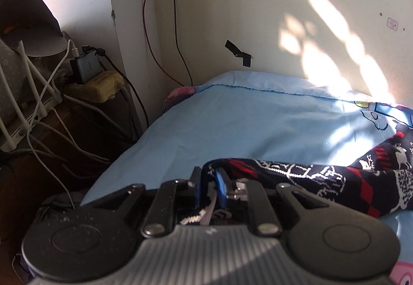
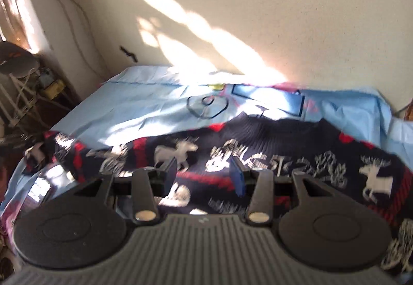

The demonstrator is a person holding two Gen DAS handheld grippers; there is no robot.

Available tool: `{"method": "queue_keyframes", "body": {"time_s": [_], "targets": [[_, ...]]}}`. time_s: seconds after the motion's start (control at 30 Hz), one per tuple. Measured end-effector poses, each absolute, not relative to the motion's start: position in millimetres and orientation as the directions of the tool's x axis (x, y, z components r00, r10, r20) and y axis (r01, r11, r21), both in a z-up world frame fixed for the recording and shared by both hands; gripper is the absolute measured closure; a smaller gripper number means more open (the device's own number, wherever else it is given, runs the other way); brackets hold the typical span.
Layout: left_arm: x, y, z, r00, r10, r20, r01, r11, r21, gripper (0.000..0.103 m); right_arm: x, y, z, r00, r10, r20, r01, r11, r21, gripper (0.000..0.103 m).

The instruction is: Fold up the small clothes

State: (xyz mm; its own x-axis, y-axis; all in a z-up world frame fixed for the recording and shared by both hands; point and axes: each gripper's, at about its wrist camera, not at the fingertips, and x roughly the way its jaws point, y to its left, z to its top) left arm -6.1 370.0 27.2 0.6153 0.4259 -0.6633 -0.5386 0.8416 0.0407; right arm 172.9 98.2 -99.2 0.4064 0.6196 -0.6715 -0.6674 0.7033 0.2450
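A dark navy knit sweater with white reindeer and red patterns lies spread across the light blue bedsheet. My left gripper is shut on the end of one sleeve, held just above the sheet. The sleeve trails off to the right toward the sweater body. My right gripper is open and empty, hovering over the middle of the sweater's body. The sleeve held by the left gripper stretches out at the far left of the right wrist view.
The bed stands against a cream wall. Left of the bed is a dark side table with a yellow power strip, chargers, several cables and a white router. A grey cap hangs above it.
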Motion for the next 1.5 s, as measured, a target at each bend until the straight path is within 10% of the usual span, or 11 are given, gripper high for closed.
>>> {"method": "queue_keyframes", "body": {"time_s": [0.2,0.23,0.33,0.53,0.67,1.0,1.3,1.5], "targets": [[-10.2,373.4,32.6,0.631,0.420,-0.652,-0.525,0.850,0.040,0.091,259.5,153.4,-154.3,0.404,0.508,-0.760,-0.606,0.772,0.194,0.037],[-11.0,372.8,32.5,0.637,0.421,-0.646,-0.523,0.851,0.039,0.091,265.4,156.3,-163.0,0.397,0.489,-0.777,-0.596,0.781,0.186,0.042],[-12.1,374.0,33.2,0.663,0.422,-0.618,-0.523,0.852,0.021,0.091,262.8,157.6,-157.2,0.407,0.546,-0.732,-0.628,0.749,0.210,0.097],[8.3,388.3,38.8,0.668,0.450,-0.593,-0.564,0.826,-0.010,0.091,286.7,153.3,-110.1,0.581,0.570,-0.581,-0.534,0.806,0.256,0.098],[32.7,387.1,12.9,0.563,0.452,-0.692,-0.567,0.820,0.075,0.081,305.1,158.2,-131.2,0.510,0.432,-0.744,-0.505,0.851,0.148,0.093],[-67.6,334.4,56.3,0.661,0.433,-0.614,-0.474,0.874,0.106,0.060,155.4,-57.7,-35.4,0.498,0.631,-0.594,-0.561,0.757,0.334,0.072],[-94.8,172.2,56.7,0.777,-0.084,-0.624,-0.015,0.988,-0.151,0.044,-16.8,-232.7,-16.2,0.693,0.512,-0.508,-0.466,0.855,0.225,0.048],[-76.7,81.2,26.4,0.670,-0.171,-0.722,0.107,0.985,-0.134,0.017,-72.8,-242.0,-80.0,0.616,0.552,-0.562,-0.476,0.829,0.292,0.037]]}}
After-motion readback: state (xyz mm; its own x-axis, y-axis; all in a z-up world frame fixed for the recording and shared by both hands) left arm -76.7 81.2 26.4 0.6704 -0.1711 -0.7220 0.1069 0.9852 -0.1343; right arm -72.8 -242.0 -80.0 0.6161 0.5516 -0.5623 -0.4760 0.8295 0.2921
